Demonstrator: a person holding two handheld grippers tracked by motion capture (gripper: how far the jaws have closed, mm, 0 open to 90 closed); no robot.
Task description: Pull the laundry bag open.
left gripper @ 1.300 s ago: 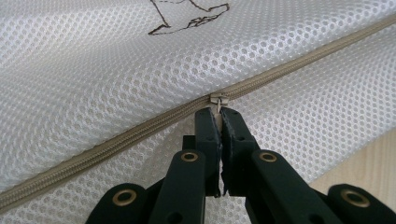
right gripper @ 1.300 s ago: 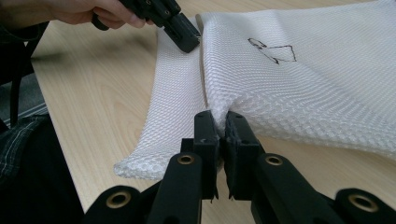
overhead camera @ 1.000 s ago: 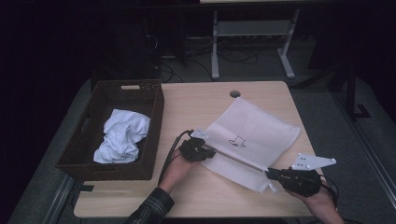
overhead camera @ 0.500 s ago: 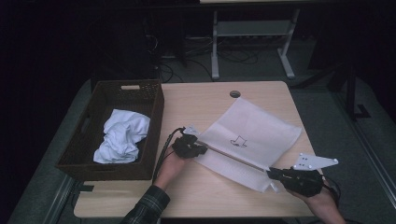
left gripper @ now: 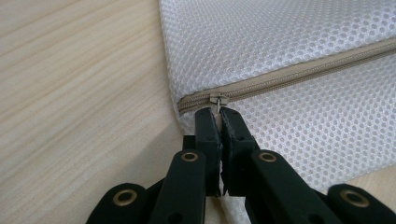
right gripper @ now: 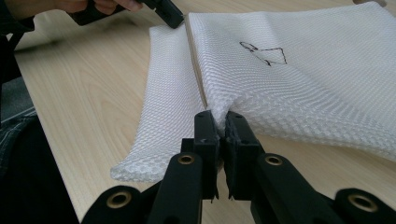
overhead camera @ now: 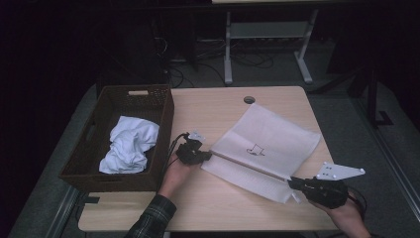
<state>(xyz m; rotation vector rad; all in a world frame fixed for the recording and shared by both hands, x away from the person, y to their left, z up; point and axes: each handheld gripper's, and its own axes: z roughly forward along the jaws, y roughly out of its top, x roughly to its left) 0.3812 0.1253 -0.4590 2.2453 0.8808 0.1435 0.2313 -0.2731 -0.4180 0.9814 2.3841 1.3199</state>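
A white mesh bag [overhead camera: 277, 134] with a small black drawing lies flat on the wooden table [overhead camera: 213, 106]. A beige zipper [left gripper: 299, 74] runs along its near side. My left gripper [overhead camera: 209, 155] is at the zipper's left end, shut on the small metal zipper pull [left gripper: 217, 99]. In the left gripper view the left gripper [left gripper: 219, 112] has its jaws pressed together, and the zipper to the right of the pull looks closed. My right gripper [overhead camera: 293, 182] is at the zipper's other end. In the right gripper view the right gripper [right gripper: 220, 116] is shut on a bunched fold of the mesh bag [right gripper: 303, 79].
A dark woven basket [overhead camera: 167, 111] stands at the table's left, with a crumpled white cloth [overhead camera: 130, 145] inside. A round cable hole [overhead camera: 249, 99] sits near the table's far edge. A desk frame and cables lie on the floor beyond the table.
My left gripper has slid to the left along the zipper with the pull in it, towards the basket. The right gripper has stayed put on the bag.
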